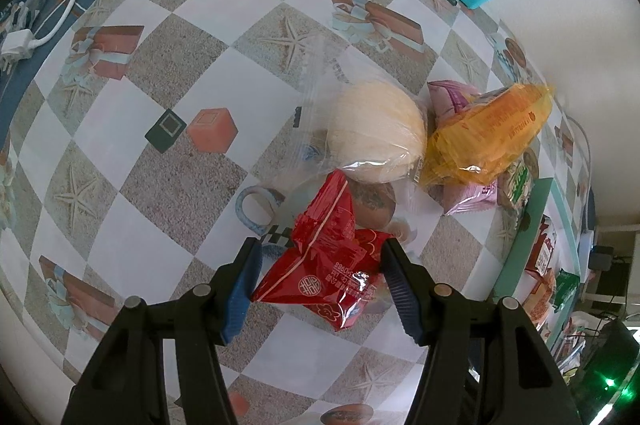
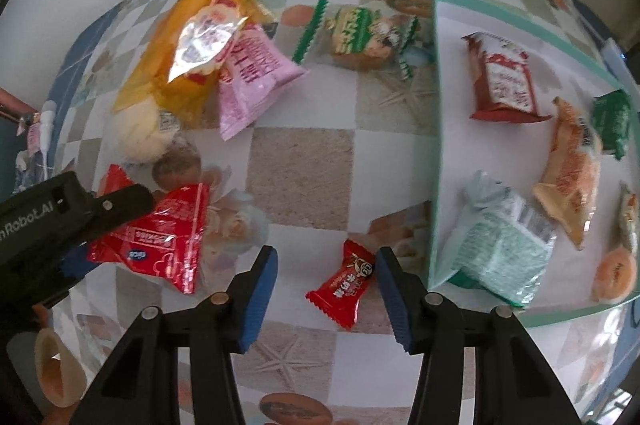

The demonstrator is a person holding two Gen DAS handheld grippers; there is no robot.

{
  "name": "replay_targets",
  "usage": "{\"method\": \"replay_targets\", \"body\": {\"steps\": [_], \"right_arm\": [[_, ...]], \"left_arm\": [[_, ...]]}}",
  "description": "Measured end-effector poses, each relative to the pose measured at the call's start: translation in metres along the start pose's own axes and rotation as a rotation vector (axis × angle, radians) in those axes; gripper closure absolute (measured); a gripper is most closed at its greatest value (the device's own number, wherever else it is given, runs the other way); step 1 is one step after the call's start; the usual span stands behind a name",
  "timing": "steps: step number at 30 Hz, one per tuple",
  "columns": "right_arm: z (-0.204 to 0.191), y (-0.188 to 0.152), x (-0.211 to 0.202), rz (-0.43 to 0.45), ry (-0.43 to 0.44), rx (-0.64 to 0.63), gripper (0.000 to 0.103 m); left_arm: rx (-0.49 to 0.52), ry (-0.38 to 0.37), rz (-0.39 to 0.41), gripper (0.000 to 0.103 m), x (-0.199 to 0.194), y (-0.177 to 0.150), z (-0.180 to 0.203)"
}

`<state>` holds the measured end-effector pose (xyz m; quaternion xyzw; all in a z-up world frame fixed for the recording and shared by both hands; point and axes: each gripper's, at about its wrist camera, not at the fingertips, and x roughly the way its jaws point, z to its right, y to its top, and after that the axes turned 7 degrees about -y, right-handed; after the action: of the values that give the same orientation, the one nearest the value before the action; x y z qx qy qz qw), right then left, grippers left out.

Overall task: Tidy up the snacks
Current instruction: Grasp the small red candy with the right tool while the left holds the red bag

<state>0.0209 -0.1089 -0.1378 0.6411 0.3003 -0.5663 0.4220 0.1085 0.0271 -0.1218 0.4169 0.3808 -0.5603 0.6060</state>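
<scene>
Snacks lie scattered on the checkered tablecloth (image 1: 168, 185), several already in the teal tray (image 2: 436, 129). Left gripper (image 1: 320, 275) pinches a red packet (image 1: 332, 257) between its blue pads. Right gripper (image 2: 326, 283) stands partly open around a small red candy (image 2: 344, 285), its pads apart from the wrapper.

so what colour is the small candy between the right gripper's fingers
Red small candy, clearest in the right wrist view.
</scene>
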Motion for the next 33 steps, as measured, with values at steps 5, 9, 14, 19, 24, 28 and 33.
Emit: {"method": "replay_targets", "body": {"steps": [5,9,14,19,24,28,33], "right_arm": [[-0.002,-0.002,-0.002,0.006,-0.02,-0.026,0.057],[0.001,-0.003,-0.004,0.0,-0.068,-0.036,0.059],[0.0,-0.01,-0.003,-0.014,-0.075,-0.05,0.072],[0.0,-0.024,-0.008,-0.023,-0.076,-0.059,0.073],[0.002,-0.032,-0.01,-0.035,-0.051,-0.052,0.073],[0.006,-0.036,-0.018,-0.023,-0.039,-0.041,0.073],[0.012,-0.039,-0.02,-0.036,-0.034,-0.044,0.072]], "left_arm": [[-0.001,-0.001,0.0,0.04,0.0,0.0,0.0],[0.001,0.003,0.001,0.04,0.0,0.0,0.0],[0.001,0.007,0.006,0.04,0.0,0.0,0.001],[0.003,0.009,0.007,0.04,0.001,-0.002,0.002],[0.014,0.003,-0.003,0.04,0.003,-0.004,0.005],[0.026,0.006,-0.004,0.04,0.003,-0.005,0.006],[0.032,-0.007,-0.019,0.04,0.004,-0.008,0.008]]}}
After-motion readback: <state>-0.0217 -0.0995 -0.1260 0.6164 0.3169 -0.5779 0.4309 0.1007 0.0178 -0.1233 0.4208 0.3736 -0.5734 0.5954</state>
